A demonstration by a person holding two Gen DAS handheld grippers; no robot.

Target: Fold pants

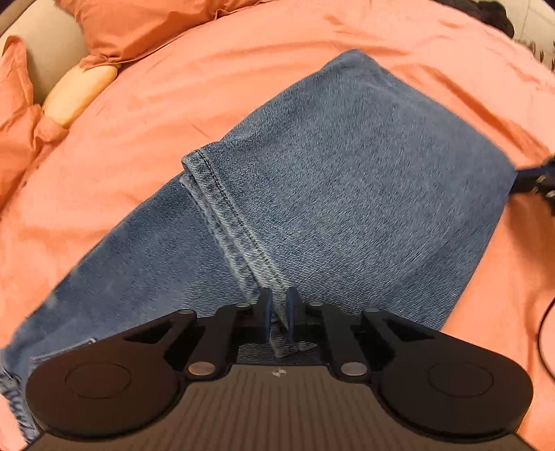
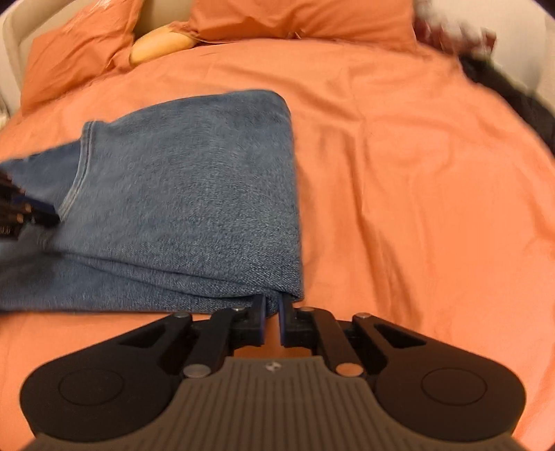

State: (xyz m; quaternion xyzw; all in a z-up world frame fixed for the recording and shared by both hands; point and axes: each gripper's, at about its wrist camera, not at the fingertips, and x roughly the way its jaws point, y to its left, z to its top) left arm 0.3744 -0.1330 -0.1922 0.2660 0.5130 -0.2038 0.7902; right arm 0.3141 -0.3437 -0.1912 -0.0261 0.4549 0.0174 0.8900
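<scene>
Bed cover: orange sheet (image 2: 416, 173), lightly creased, fills most of both views.
Pillows: orange pillows (image 2: 295, 17) along the far edge.
Cushion: pale yellow cushion (image 1: 79, 93) between the pillows.
Headboard: beige headboard (image 1: 52, 45) behind them.
Light: warm, soft.

Folded jeans (image 2: 194, 194) on orange bedspread (image 2: 416, 180), right gripper (image 2: 273, 301) pinching their corner
</scene>
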